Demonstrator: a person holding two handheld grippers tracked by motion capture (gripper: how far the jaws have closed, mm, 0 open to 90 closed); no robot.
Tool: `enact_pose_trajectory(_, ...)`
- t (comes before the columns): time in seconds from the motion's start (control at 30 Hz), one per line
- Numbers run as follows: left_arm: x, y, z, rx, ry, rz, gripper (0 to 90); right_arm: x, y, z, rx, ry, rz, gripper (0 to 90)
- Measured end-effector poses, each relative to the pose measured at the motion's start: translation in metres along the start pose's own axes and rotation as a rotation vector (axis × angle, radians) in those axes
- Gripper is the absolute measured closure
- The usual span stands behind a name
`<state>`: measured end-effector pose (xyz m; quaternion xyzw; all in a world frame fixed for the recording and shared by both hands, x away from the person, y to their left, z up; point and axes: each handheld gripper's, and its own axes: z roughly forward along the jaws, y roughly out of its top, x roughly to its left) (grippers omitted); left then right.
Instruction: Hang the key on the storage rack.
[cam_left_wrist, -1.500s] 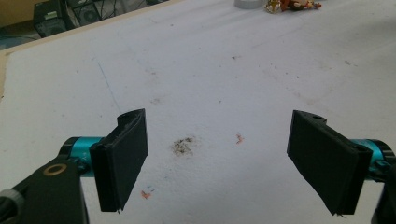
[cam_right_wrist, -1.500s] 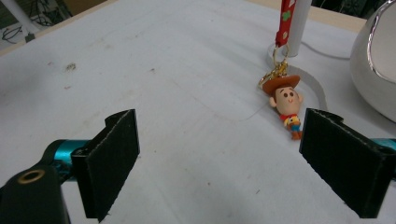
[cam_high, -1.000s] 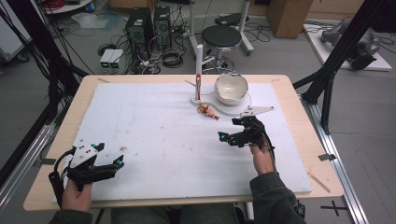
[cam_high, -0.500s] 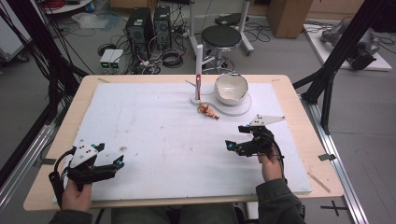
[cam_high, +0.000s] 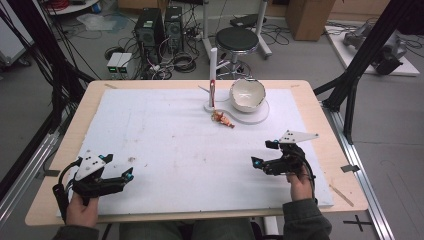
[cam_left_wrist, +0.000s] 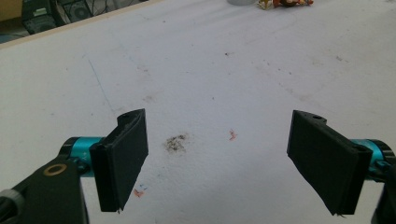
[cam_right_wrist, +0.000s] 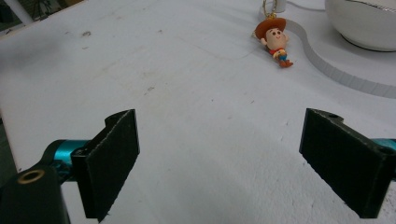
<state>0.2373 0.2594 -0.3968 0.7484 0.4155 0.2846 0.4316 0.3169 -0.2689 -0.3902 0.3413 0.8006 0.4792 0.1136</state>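
Left gripper (cam_high: 118, 175) sits wide open way off at the near-left corner, toy (cam_high: 223, 119) lies up by the bowl (cam_high: 247, 93) pointing roughly left-right, and the right gripper (cam_high: 262, 154), gaping too, is nearer.

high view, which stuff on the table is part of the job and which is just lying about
Part of the job:
- cowboy figure keychain, nearest the tongs
- white stand with upright post
- white bowl on the stand's base
- right tongs, open
- left tongs, open

Just lying about:
- black stool
- computer towers on the floor
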Motion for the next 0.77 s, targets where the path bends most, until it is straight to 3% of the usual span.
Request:
enact_pose_trajectory(0.47, 0.001, -0.001, -0.001, -0.001, -0.022, 0.002, 20.8, 0.001, -0.016, -0.014, -0.013, 0.003, 0.03, 11.0)
enact_pose_trajectory(0.77, 0.002, -0.001, -0.002, -0.003, -0.028, -0.001, 20.9, 0.004, -0.02, -0.016, -0.016, 0.012, 0.005, 11.0)
